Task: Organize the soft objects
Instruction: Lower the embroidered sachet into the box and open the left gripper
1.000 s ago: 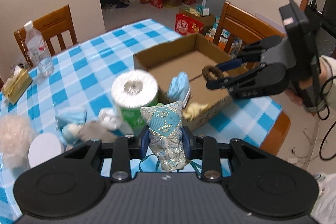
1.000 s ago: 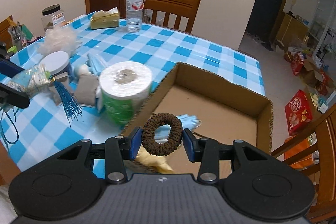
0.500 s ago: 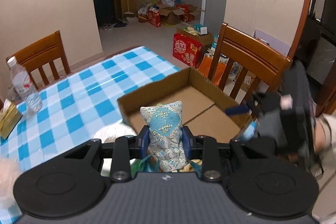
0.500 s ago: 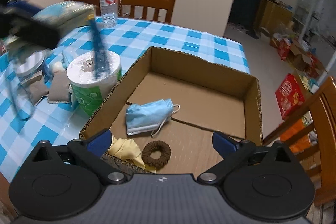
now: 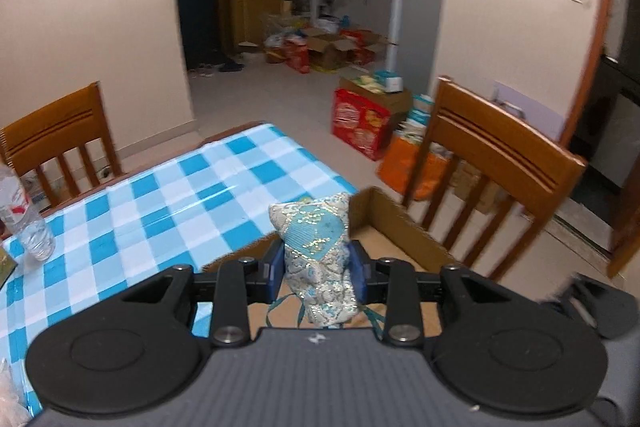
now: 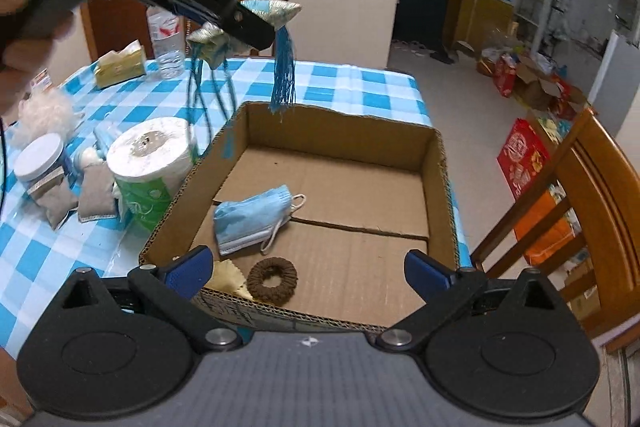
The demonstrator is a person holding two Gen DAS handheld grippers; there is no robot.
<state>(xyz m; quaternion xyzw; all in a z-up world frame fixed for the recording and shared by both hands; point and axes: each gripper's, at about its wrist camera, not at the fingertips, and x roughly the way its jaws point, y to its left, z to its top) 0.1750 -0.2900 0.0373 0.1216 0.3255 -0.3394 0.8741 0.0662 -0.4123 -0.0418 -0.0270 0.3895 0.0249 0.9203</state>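
Note:
My left gripper (image 5: pixel 316 263) holds an embroidered blue and silver sachet (image 5: pixel 318 255) with blue tassels; the pads still touch its sides while the jaws are opening. In the right wrist view that sachet (image 6: pixel 276 9) hangs above the far left corner of the cardboard box (image 6: pixel 340 119), tassels dangling toward it. My right gripper (image 6: pixel 308 269) stands wide open over the box's near edge, with nothing between its fingers. On the box floor lie a brown hair ring (image 6: pixel 272 279), a blue face mask (image 6: pixel 256 217) and a yellow cloth (image 6: pixel 228 279).
Left of the box on the blue checked tablecloth (image 6: pixel 352 83) stand a toilet paper roll (image 6: pixel 150 151), a white-lidded jar (image 6: pixel 40 155), grey pouches (image 6: pixel 94 195), white fluff (image 6: pixel 44 111), a tissue pack (image 6: pixel 120 65) and a water bottle (image 6: pixel 168 39). A wooden chair (image 6: pixel 580 195) stands right of the box.
The right gripper opened wide and the brown hair ring dropped into the box. The left gripper carried the sachet to the right, from beside the paper roll to above the box.

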